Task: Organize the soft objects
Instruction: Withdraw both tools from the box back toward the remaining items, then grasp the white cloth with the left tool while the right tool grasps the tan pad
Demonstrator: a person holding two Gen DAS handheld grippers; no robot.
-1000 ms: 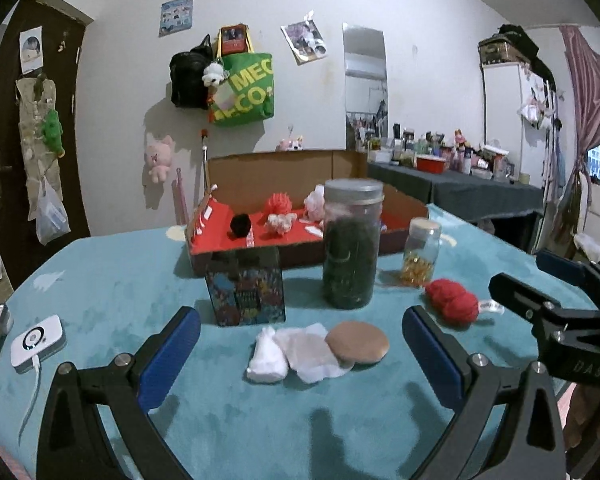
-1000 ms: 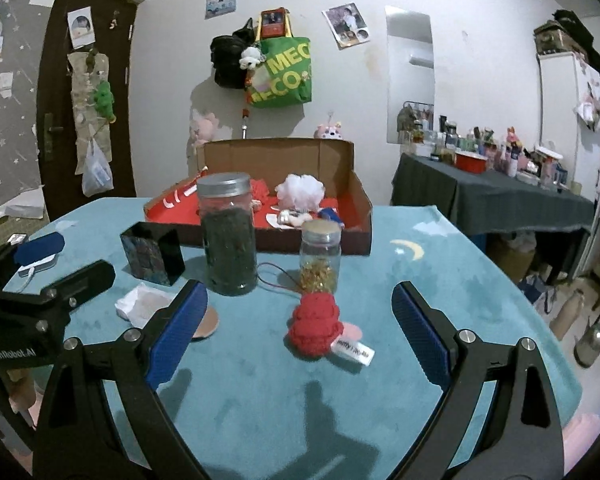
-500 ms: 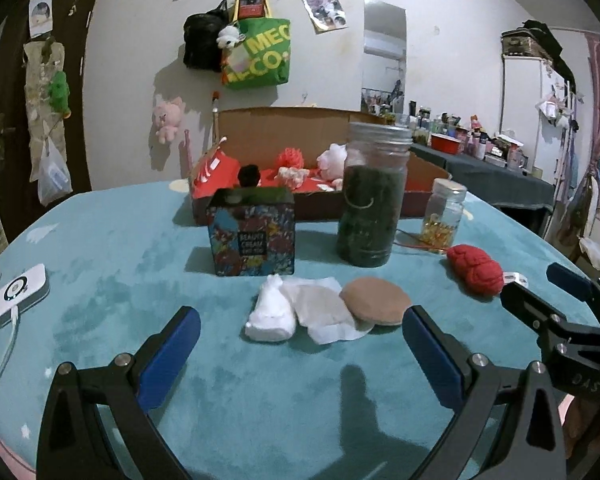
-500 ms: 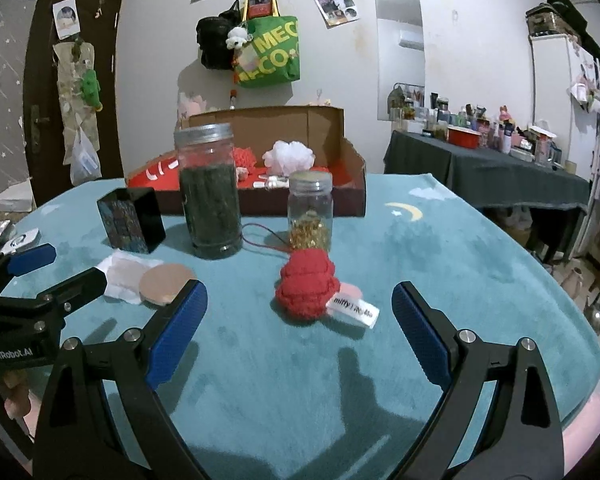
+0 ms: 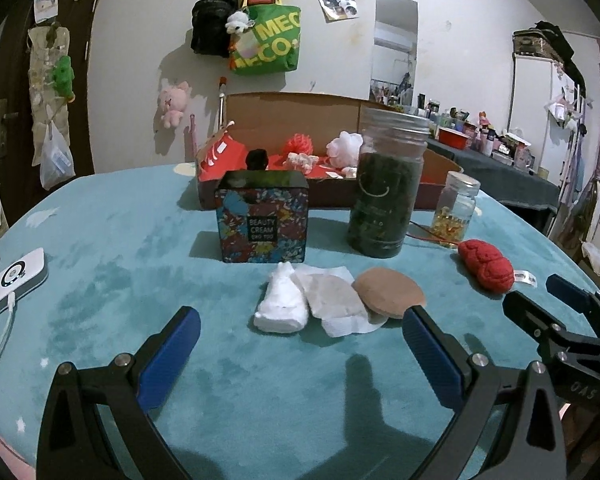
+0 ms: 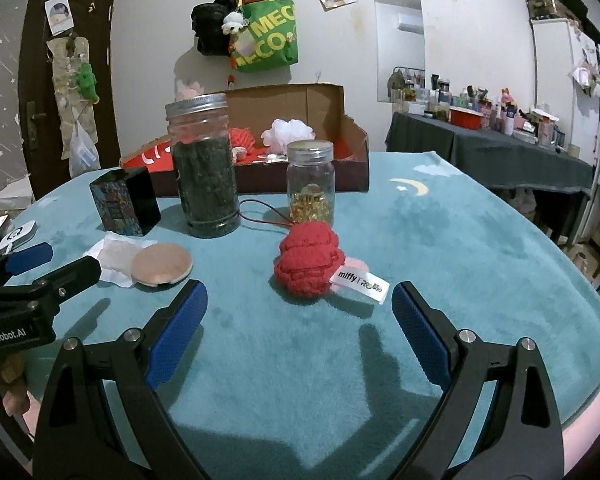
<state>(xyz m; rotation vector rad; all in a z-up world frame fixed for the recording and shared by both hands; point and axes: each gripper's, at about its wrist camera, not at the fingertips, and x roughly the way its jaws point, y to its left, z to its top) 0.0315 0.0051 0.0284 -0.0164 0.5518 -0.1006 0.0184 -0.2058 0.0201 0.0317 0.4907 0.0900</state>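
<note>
Both claws stand wide and empty; the left claw (image 5: 300, 344) faces the white cloth (image 5: 282, 304) and brown pad (image 5: 388, 292) just before the big jar (image 5: 386, 184); the right claw (image 6: 300, 312) faces the red knit (image 6: 310, 262), right of that jar; a careless reach could topple the jar, or snag the knit's cord.
</note>
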